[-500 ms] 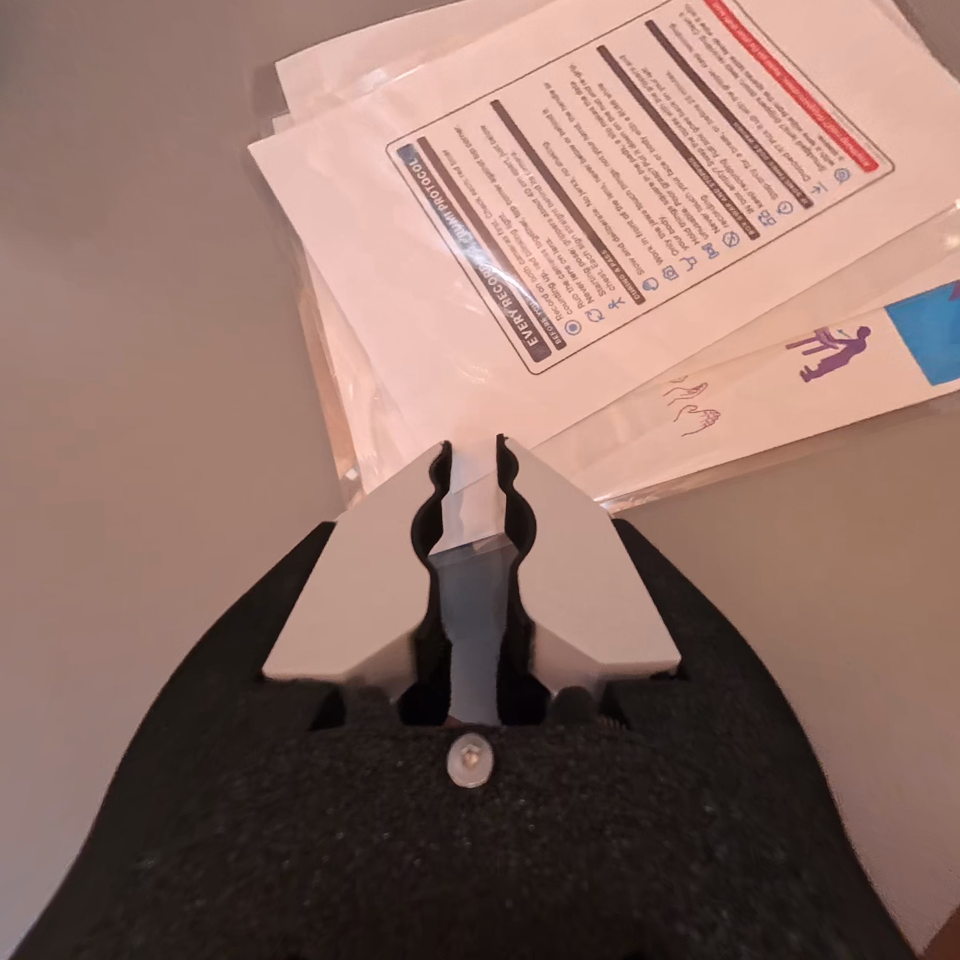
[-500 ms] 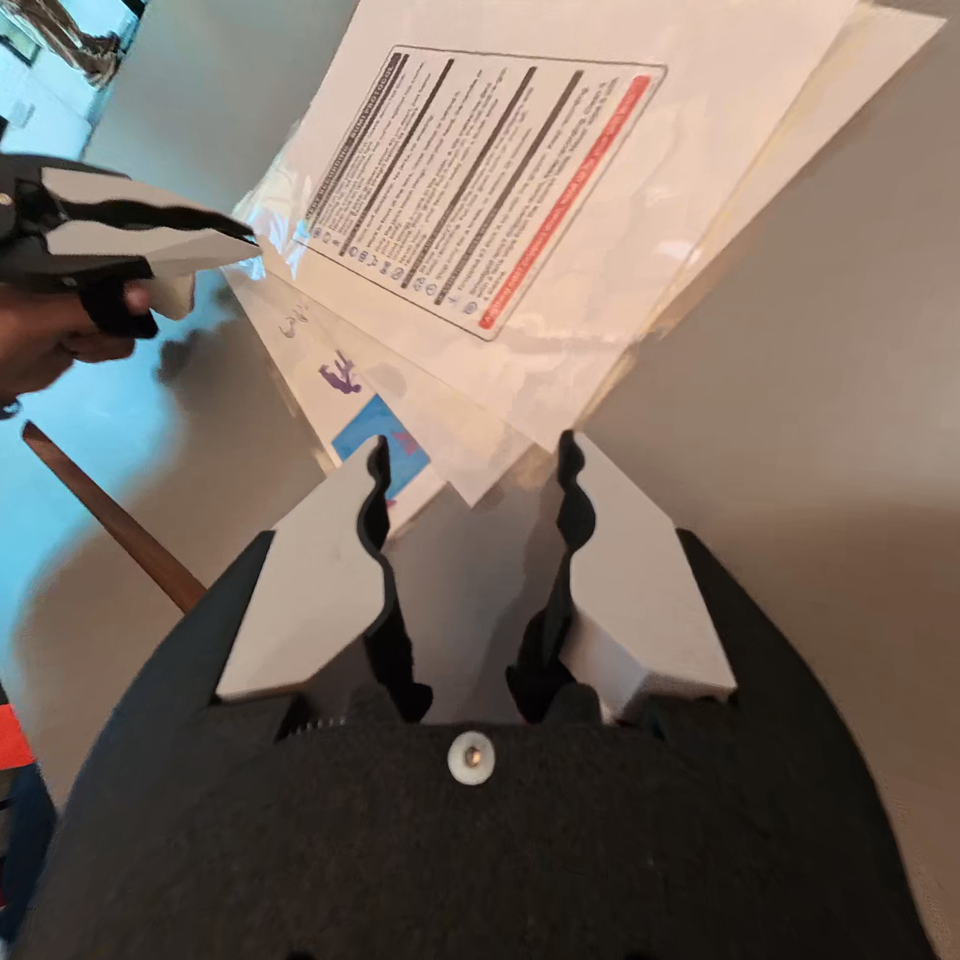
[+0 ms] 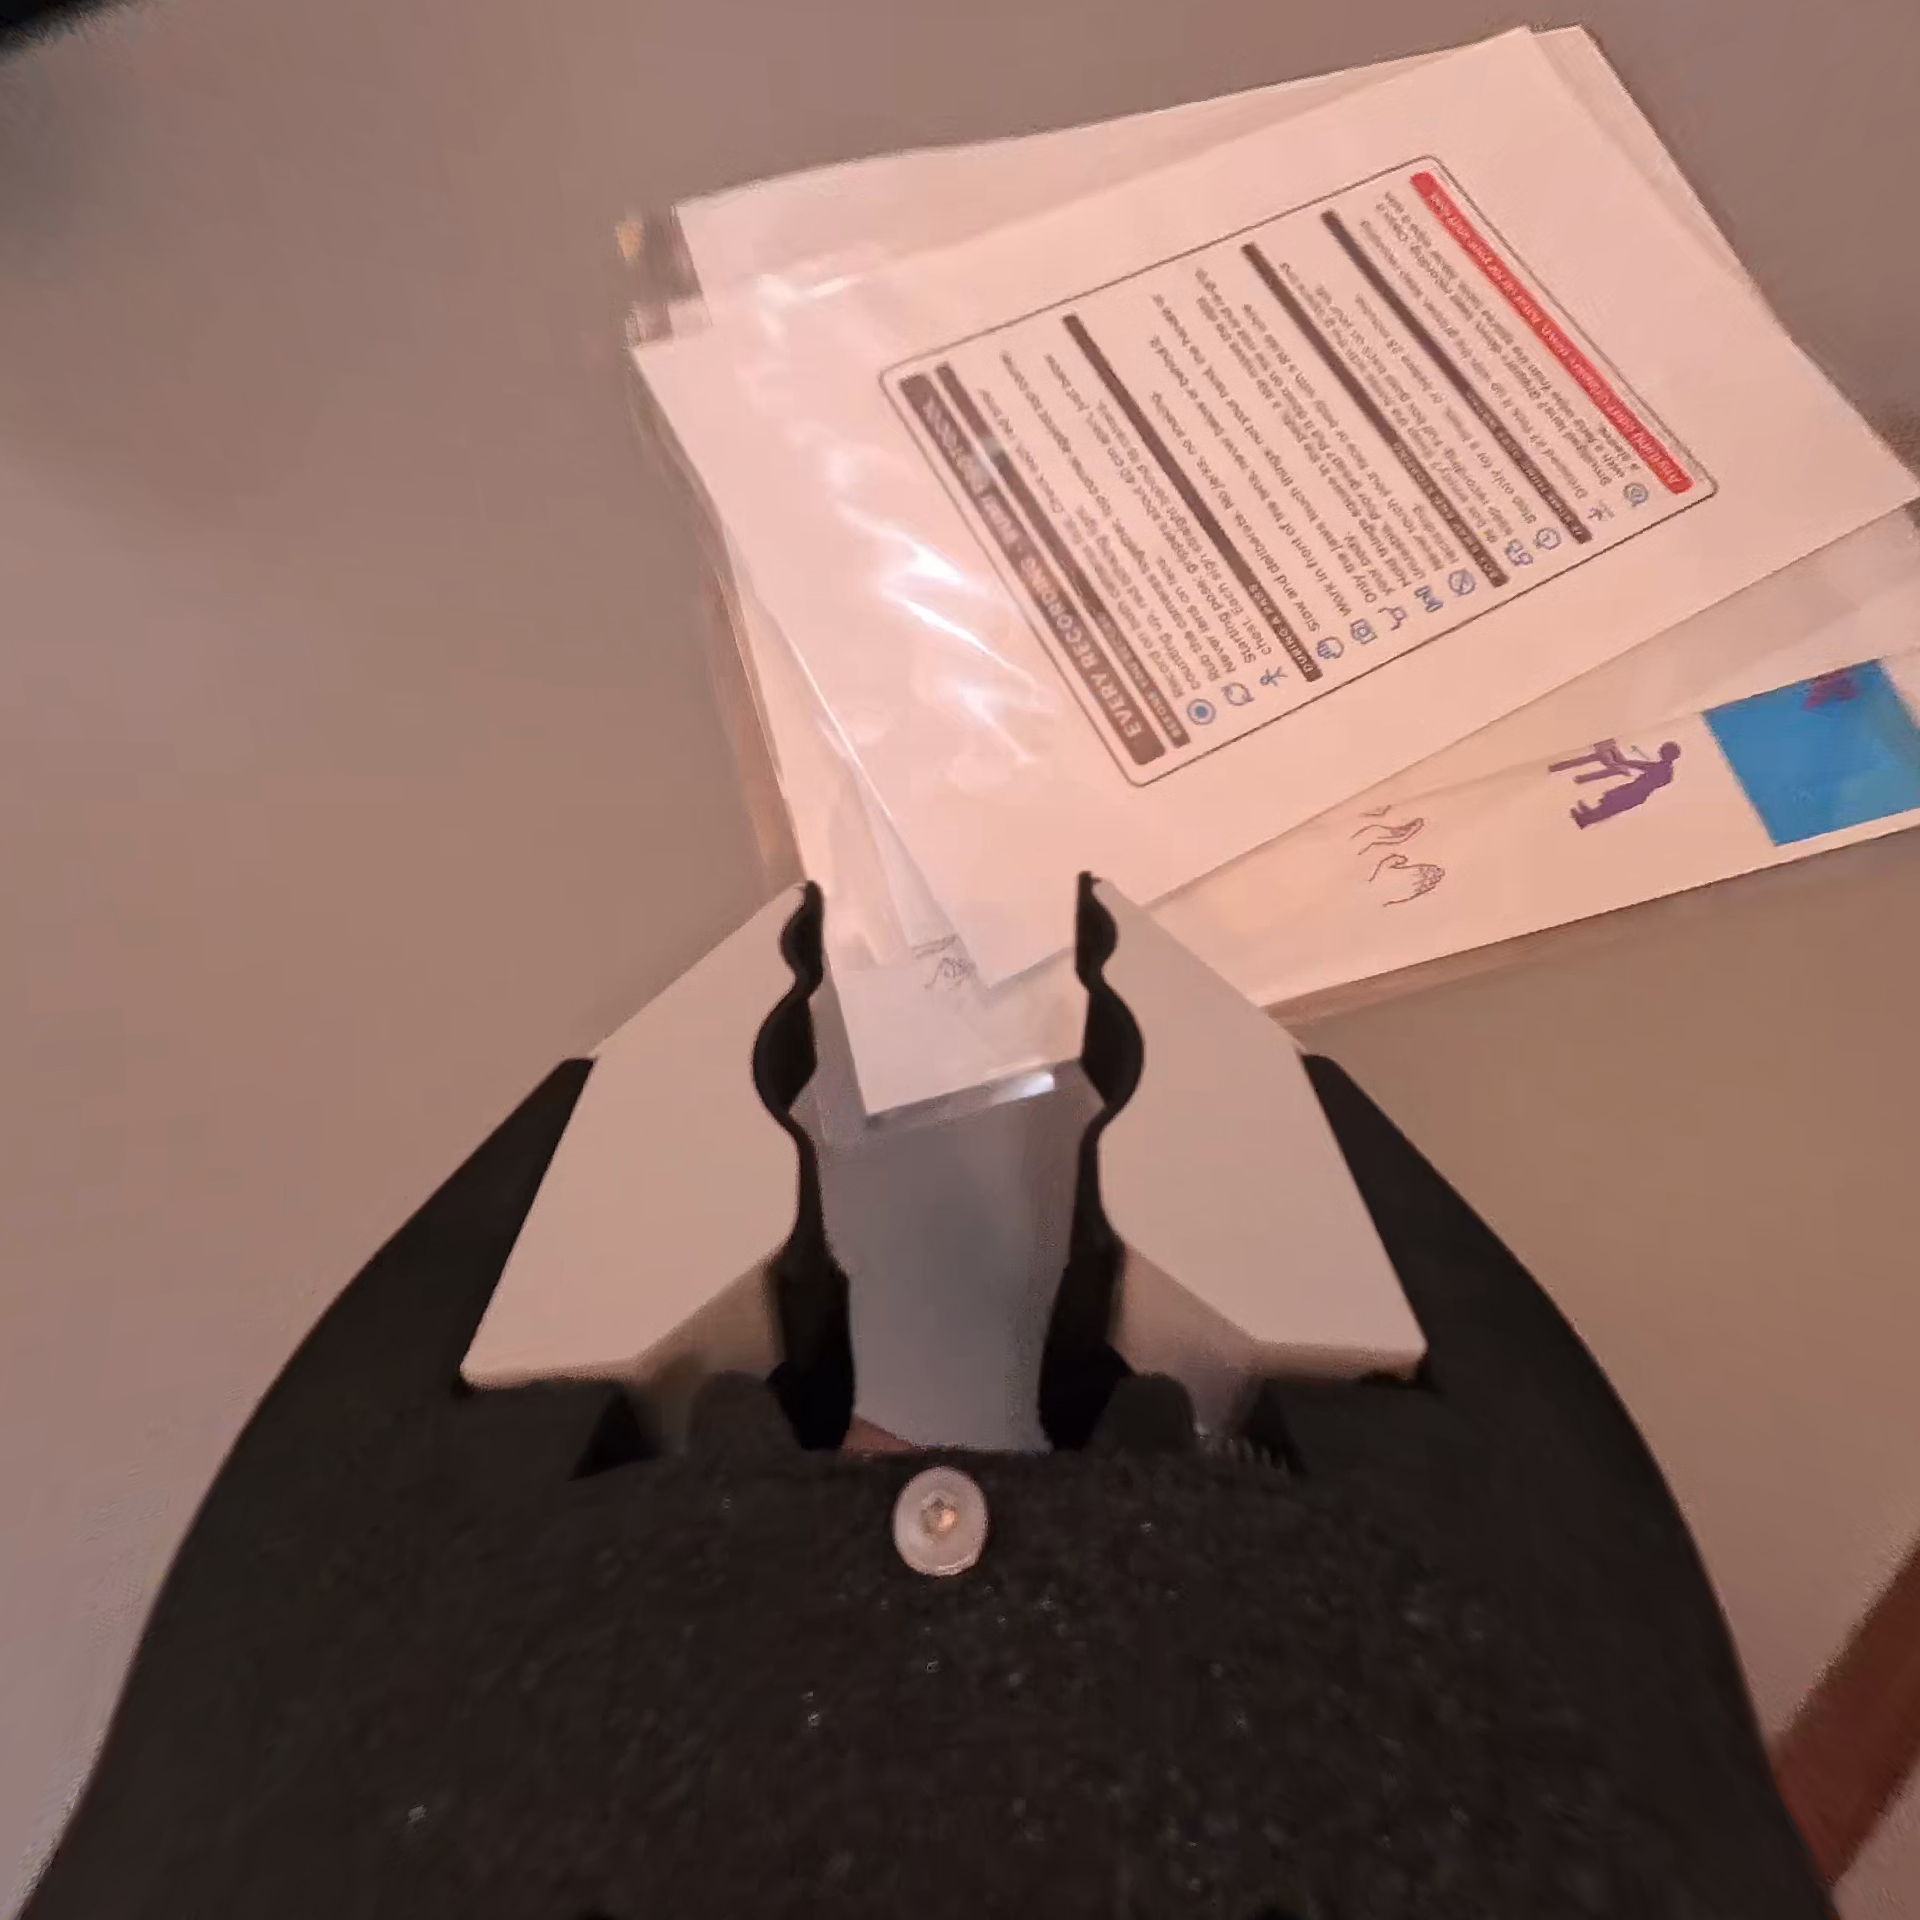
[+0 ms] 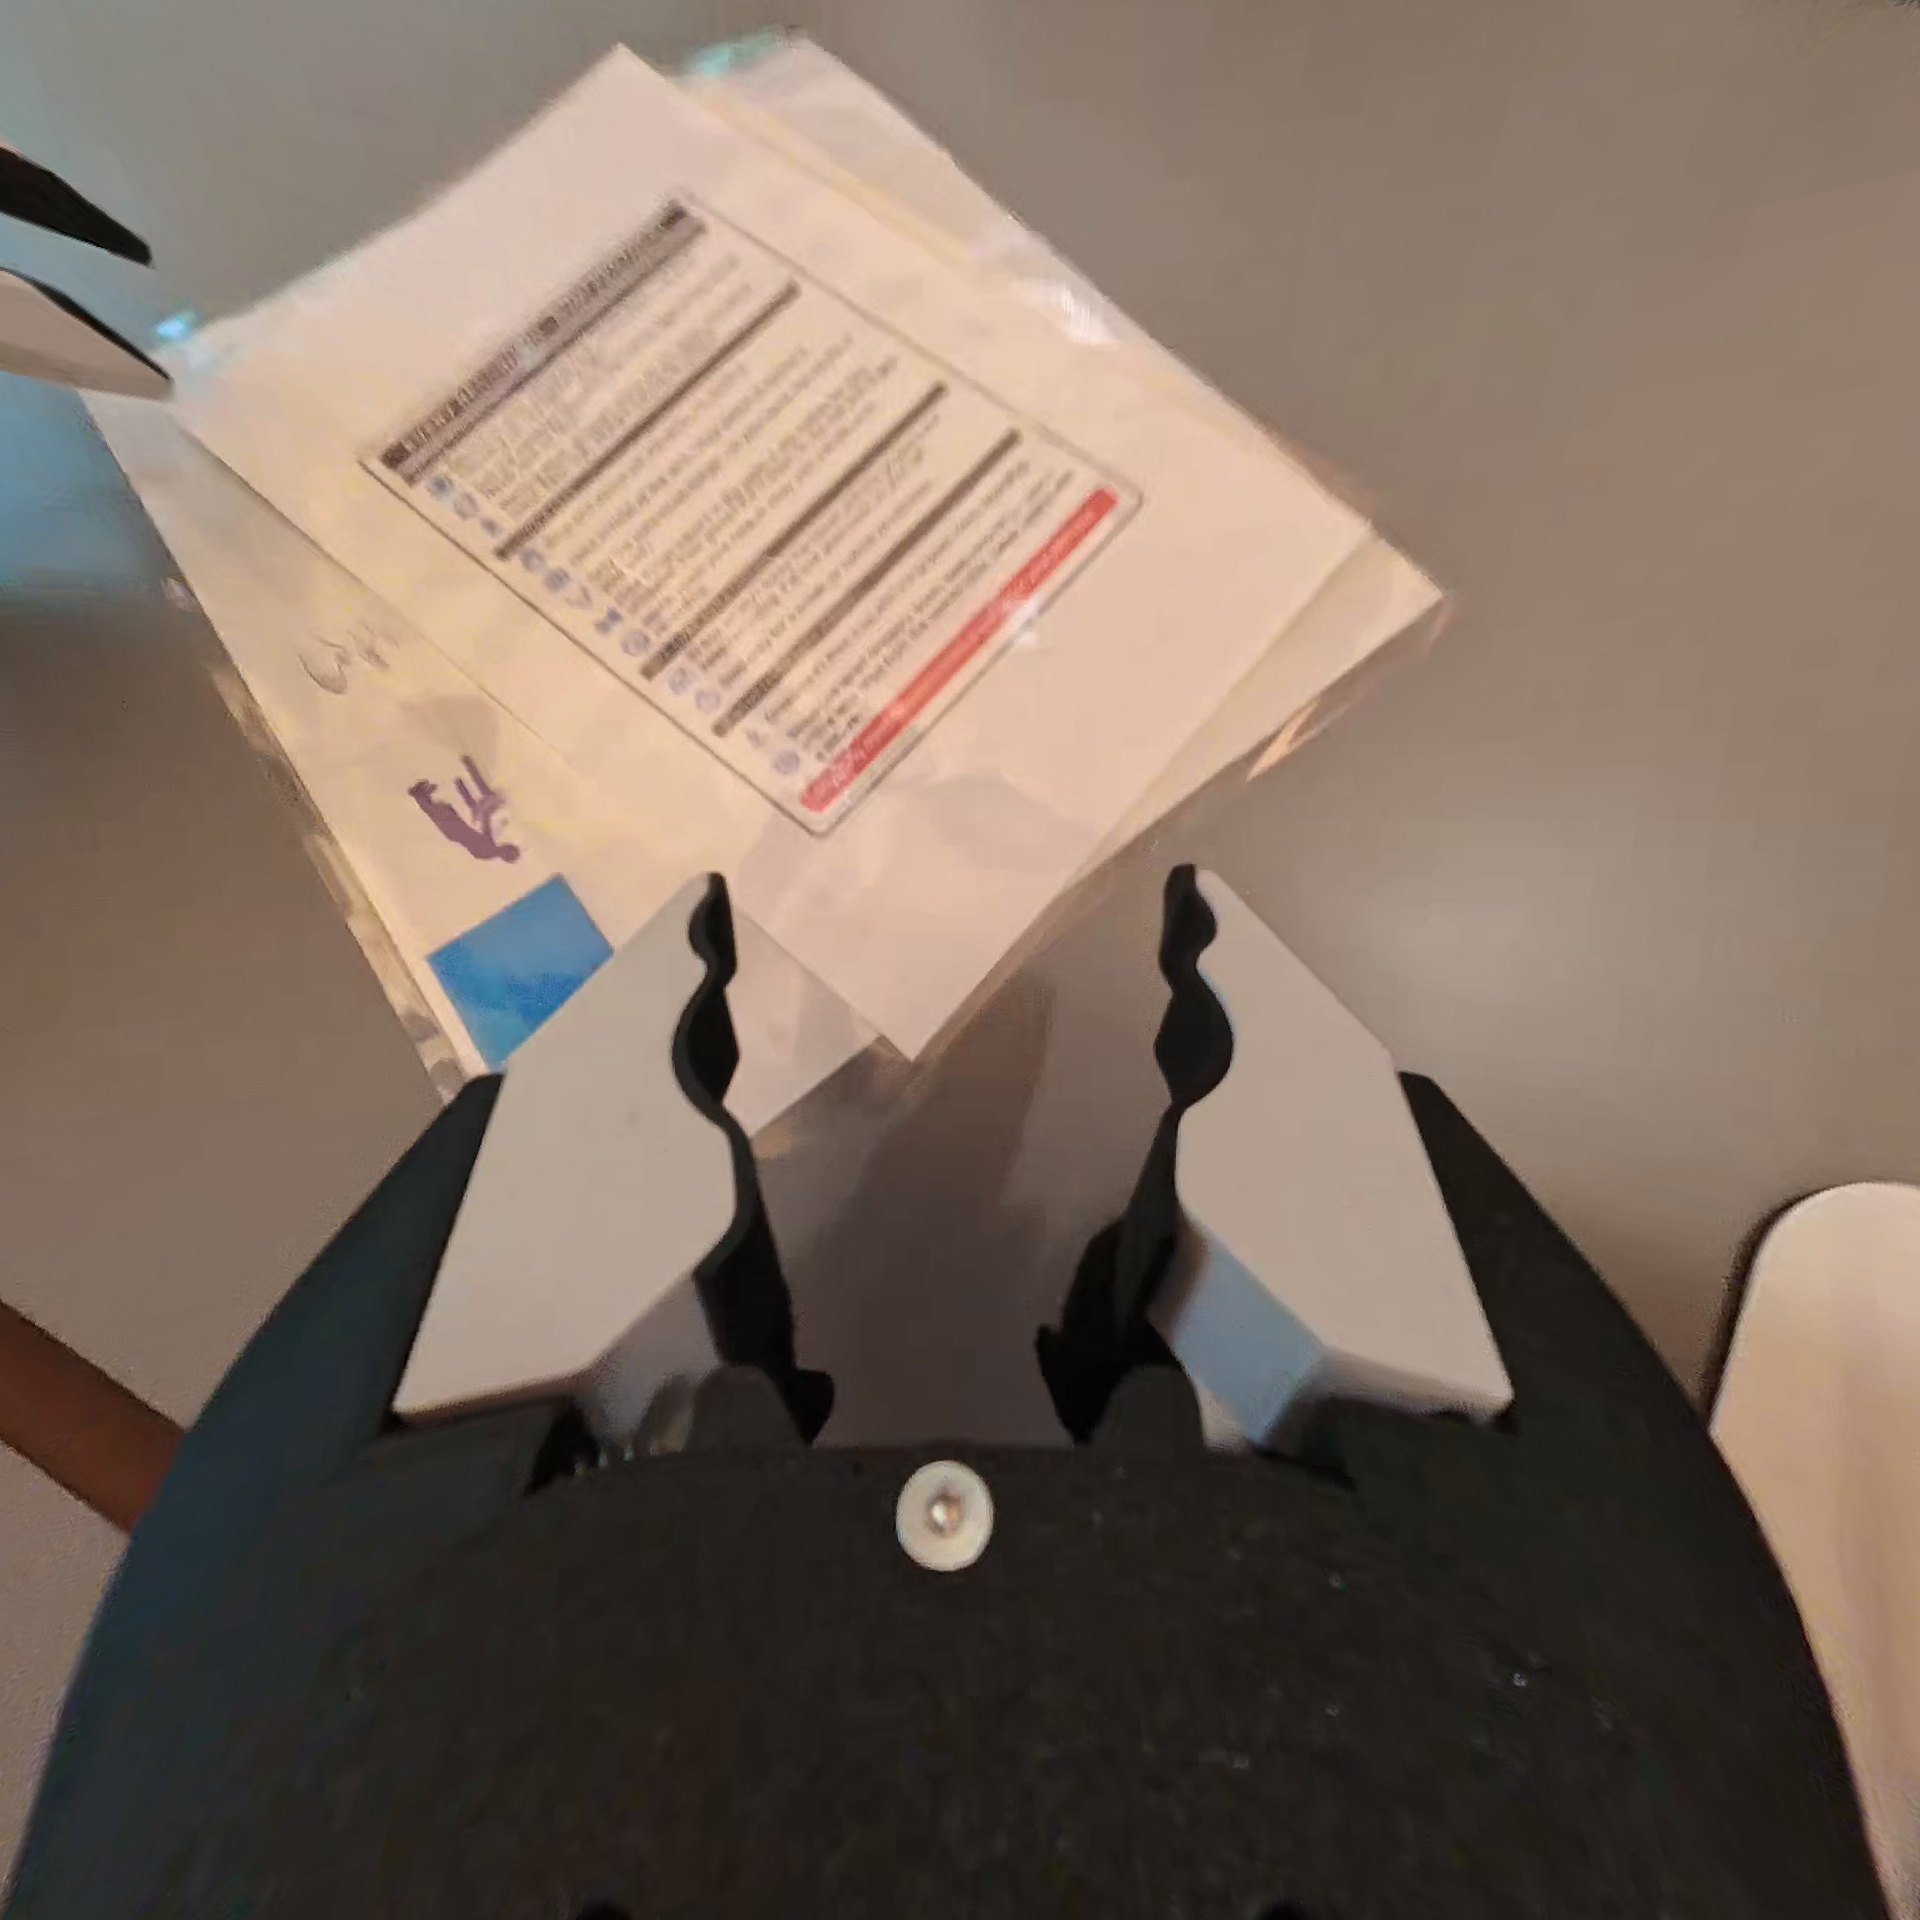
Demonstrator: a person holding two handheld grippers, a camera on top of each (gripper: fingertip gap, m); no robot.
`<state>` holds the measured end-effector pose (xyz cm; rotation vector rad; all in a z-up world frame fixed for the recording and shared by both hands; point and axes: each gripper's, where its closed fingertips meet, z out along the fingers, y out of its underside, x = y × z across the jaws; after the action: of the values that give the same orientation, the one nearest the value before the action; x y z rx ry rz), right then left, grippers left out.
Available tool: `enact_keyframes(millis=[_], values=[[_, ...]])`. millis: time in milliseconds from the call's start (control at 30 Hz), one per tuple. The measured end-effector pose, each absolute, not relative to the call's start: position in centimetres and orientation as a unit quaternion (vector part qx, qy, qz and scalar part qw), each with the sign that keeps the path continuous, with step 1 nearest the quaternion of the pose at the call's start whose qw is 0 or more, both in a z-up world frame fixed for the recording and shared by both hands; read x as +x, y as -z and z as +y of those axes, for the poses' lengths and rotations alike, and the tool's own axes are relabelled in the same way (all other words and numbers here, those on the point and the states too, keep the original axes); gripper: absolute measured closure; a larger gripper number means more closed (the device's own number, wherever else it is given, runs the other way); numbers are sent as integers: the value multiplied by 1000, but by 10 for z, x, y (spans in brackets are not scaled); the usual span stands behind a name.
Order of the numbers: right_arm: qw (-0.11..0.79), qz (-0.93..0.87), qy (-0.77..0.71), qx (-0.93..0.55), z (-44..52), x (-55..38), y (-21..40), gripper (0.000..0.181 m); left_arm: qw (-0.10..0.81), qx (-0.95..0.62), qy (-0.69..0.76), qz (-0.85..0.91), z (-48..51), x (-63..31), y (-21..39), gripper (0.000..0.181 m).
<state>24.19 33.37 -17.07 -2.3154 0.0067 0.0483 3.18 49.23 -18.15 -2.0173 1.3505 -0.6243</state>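
On the grey table [image 3: 312, 727], the fanned stack of thin, slippery clear plastic sleeves holding white printed sheets [image 3: 1195, 499] lay between both empty, open-jawed grippers, left gripper [image 3: 943, 904] straddling its near corner, right gripper [image 4: 951, 894] beside its opposite corner, corners likely offering the easiest hold.

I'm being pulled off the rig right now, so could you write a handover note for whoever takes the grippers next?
Left gripper: open, with a corner of a clear-sleeved sheet between its fingers. I cannot tell if it touches them.
Right gripper: open and holding nothing, at the opposite side of the stack, near the corner of the top sheet.
Things: a fanned stack of sleeved sheets on the grey table. The top sheet has a boxed print, and under it is a sheet with a blue square. A white object lies right of the right gripper.
Status: neither gripper is clamped on anything.
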Motion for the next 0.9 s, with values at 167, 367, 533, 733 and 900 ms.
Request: enact_keyframes(millis=[167, 367, 533, 733, 900], values=[[364, -3, -60, -929, 337, 230, 192, 105, 261, -787, 271, 489, 490, 36, 196, 126], [366, -32, -17, -930, 340, 223, 205, 172, 210, -803, 325, 453, 486, 45, 193, 132], [380, -30, -13, -924, 343, 219, 205, 181, 171, -810, 372, 420, 489, 47, 188, 137], [390, -26, 3, -921, 345, 219, 205, 181, 143, -787, 466, 378, 488, 51, 169, 178], [389, -19, 4, -921, 345, 219, 205, 181, 109, -792, 444, 404, 480, 50, 179, 175]])
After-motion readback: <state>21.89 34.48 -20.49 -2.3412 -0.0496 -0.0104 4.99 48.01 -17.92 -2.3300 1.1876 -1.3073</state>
